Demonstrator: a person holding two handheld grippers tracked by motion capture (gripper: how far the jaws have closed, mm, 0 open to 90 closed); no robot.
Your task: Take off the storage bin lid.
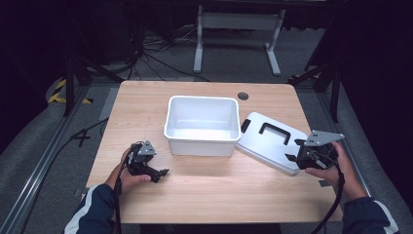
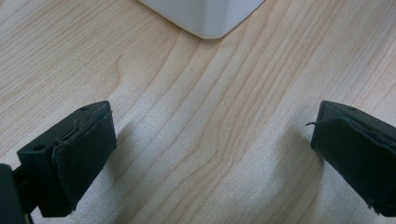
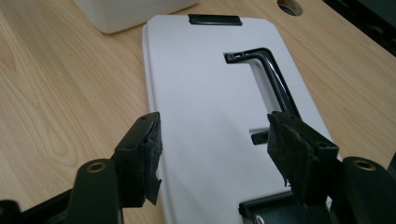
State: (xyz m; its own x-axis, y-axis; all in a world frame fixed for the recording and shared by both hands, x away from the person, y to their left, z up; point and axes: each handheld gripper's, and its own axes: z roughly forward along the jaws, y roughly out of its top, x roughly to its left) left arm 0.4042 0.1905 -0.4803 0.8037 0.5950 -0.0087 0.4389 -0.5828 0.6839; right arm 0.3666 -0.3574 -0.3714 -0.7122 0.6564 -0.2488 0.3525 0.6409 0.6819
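An empty white bin (image 1: 202, 124) stands in the middle of the wooden table (image 1: 146, 97). Its white lid (image 1: 272, 141) with a black handle (image 1: 275, 130) lies flat to the bin's right. My right gripper (image 1: 294, 151) hovers at the lid's near right edge, open, nothing between its jaws. In the right gripper view the lid (image 3: 205, 93) and handle (image 3: 273, 79) lie just beyond the open gripper (image 3: 215, 140). My left gripper (image 1: 158, 173) rests low over bare table, front left of the bin, open and empty. The left gripper view shows the bin's corner (image 2: 205, 16) ahead of the open gripper (image 2: 212, 140).
A round cable hole (image 1: 243, 96) sits near the table's far edge, also at the top of the right gripper view as the cable hole (image 3: 289, 5). A white desk frame (image 1: 238, 29) and cables lie on the floor beyond.
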